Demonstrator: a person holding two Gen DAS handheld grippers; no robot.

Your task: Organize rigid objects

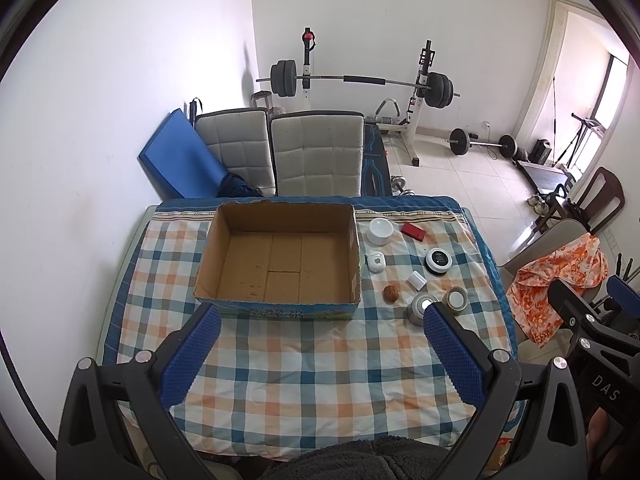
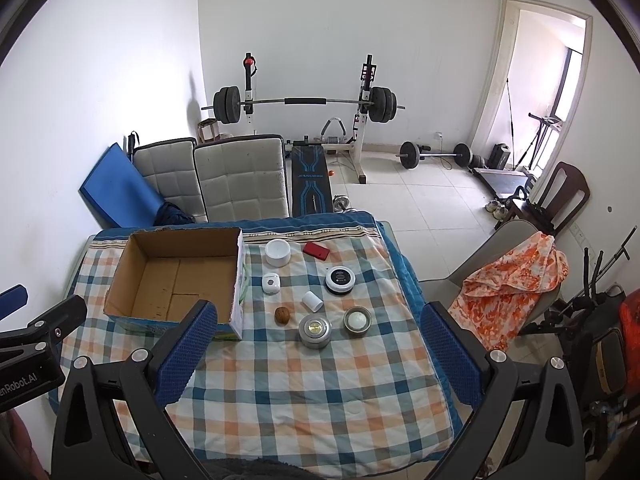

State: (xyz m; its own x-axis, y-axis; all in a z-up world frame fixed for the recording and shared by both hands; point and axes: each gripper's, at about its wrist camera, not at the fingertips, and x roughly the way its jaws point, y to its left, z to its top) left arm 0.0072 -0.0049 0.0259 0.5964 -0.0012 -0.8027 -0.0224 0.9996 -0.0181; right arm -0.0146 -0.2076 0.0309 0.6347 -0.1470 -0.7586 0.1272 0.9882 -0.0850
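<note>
An empty cardboard box [image 1: 280, 258] [image 2: 176, 276] stands on the checked tablecloth. To its right lie several small objects: a white bowl [image 2: 278, 252], a red case [image 2: 316, 250], a round black-and-white device [image 2: 340, 280], a white oval case [image 2: 271, 283], a small white cylinder [image 2: 312, 301], a walnut [image 2: 282, 315], a silver round tin [image 2: 315, 331] and a second tin with a white centre [image 2: 357, 320]. My left gripper [image 1: 320, 352] is open and empty, held above the table's near side. My right gripper [image 2: 320, 354] is open and empty, above the near side too.
Two padded chairs [image 1: 316, 156] stand behind the table. A chair with an orange cloth [image 2: 512, 284] is at the right. A barbell rack [image 2: 308, 104] and weights stand on the tiled floor beyond. A white wall runs along the left.
</note>
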